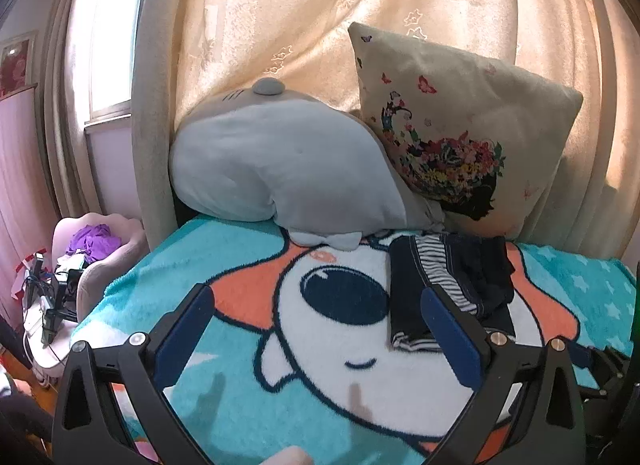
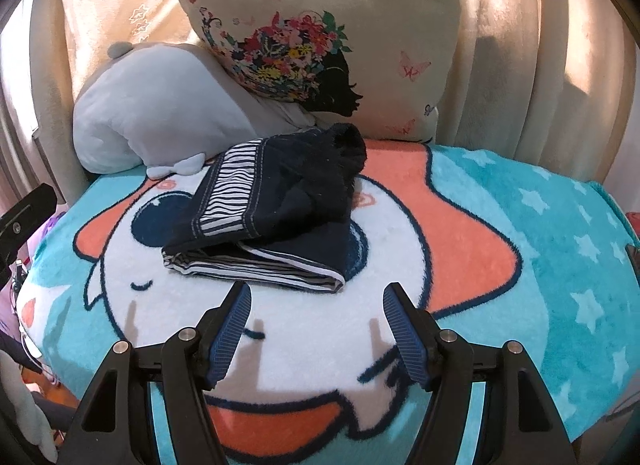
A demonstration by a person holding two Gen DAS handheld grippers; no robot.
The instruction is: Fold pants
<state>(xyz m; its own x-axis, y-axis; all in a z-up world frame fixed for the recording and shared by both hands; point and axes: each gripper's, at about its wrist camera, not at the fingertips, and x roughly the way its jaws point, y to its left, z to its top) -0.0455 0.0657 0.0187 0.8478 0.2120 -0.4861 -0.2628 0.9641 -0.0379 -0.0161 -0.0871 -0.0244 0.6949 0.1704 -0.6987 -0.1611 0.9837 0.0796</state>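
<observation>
Pants (image 2: 276,205) lying folded in dark striped bundle on cartoon fleece blanket (image 2: 520,225), folding looking nearly finished. Left gripper (image 1: 316,329) and right gripper (image 2: 316,329) both hovering spread, pinching nothing. Next move probably calling for tidying loose top layer. Floral cushion (image 2: 320,25), grey plush (image 2: 160,105) leaning against curtain behind.

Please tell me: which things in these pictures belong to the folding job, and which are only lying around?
Belong to the job:
- dark pants, folded in a bundle on the blanket
- left tool, open, empty
- right tool, open, empty

Only lying around:
- cartoon blanket under the pants
- grey plush toy
- floral pillow
- curtain
- purple cloth on a chair beside the bed
</observation>
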